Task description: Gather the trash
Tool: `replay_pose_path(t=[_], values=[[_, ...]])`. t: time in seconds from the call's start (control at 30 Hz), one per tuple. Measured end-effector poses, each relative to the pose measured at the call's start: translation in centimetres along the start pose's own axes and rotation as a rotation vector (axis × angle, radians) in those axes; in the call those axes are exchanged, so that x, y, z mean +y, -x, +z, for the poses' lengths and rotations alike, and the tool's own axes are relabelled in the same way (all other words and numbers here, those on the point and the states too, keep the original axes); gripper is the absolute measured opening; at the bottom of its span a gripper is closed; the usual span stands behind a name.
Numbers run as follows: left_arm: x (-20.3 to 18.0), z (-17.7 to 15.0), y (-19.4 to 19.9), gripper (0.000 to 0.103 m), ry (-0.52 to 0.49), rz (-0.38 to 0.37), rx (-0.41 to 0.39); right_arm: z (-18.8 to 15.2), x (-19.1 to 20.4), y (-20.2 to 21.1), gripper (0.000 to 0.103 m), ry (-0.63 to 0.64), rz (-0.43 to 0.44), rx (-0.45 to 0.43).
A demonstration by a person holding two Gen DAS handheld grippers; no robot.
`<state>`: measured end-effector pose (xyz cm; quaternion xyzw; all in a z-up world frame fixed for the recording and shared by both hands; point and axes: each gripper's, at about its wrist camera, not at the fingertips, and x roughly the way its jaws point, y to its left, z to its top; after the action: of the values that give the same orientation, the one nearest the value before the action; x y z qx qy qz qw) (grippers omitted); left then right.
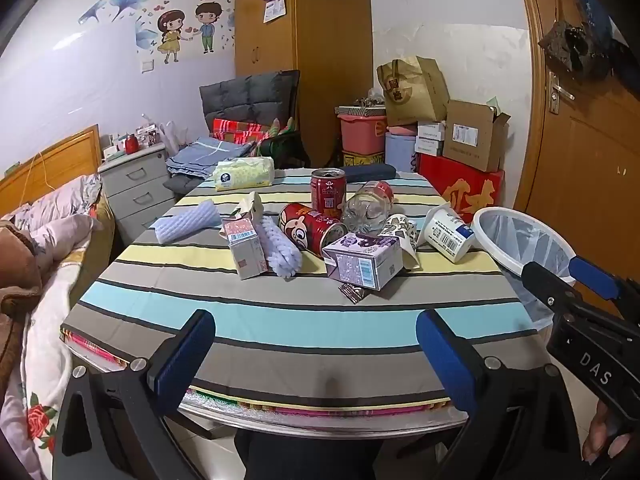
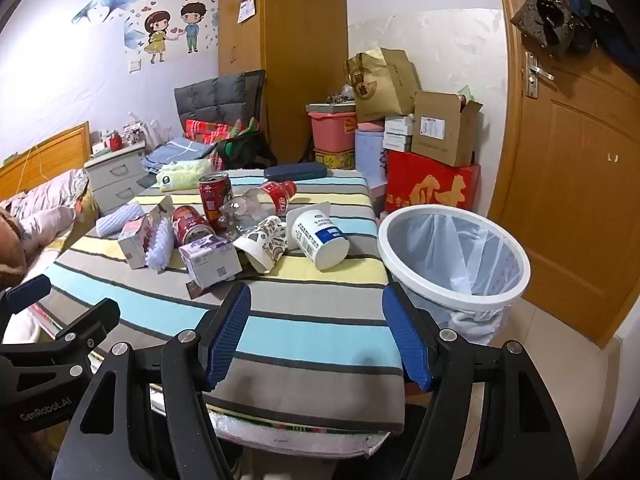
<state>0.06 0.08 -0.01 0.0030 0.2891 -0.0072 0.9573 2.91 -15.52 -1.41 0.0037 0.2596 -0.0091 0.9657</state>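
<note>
Both tools stand wide and hold nothing: the left gripper (image 1: 316, 356) and the right gripper (image 2: 316, 336) hover over the near edge of the table (image 1: 280, 320), short of the trash. The trash sits mid-table in a tight heap; the bin (image 2: 454, 256) stands off the table's right edge, lined and apparently empty.

Left to right, the risks. The foam roll (image 1: 186, 222) is light and round, so a nudge may send it off the left side. The carton (image 1: 244, 246) leans on the brush (image 1: 280, 250); pulling either likely topples the other. The lying can (image 1: 310, 230) and the bottle (image 1: 368, 206) can roll once their neighbours go. The standing can (image 1: 329, 192) may tip, and whether it holds liquid I cannot tell. The box (image 1: 364, 260) half covers a wrapper (image 1: 352, 292), thin and hard to pinch. The paper cup (image 2: 264, 246) crushes easily. The tub (image 2: 320, 238) lies nearest the bin.

The right view shows the bin whole, liner and all; the left view catches only its rim, but shows the wrapper more clearly.
</note>
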Motion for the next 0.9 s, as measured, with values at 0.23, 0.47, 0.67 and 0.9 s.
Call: replay_pose_path(t=[0.23,0.47,0.67,0.9], values=[[0.1,0.1,-0.3,0.102,-0.009,0.011,-0.003,0.1,-0.2,0.1,0.070,-0.002,0.011,-0.002],[0.2,0.1,0.5,0.102,-0.011,0.019,-0.015,0.1,-0.3,0.3,0.070,0.002,-0.002,-0.003],[0.3,0.2,0.4,0.102,-0.001,0.022,-0.017,0.1,-0.2,0.2,0.070,0.000,-0.002,-0.002],[0.3,0.2,0.5,0.102,0.004,0.024,-0.018,0.1,-0.2,0.3,0.070,0.001,-0.006,-0.003]])
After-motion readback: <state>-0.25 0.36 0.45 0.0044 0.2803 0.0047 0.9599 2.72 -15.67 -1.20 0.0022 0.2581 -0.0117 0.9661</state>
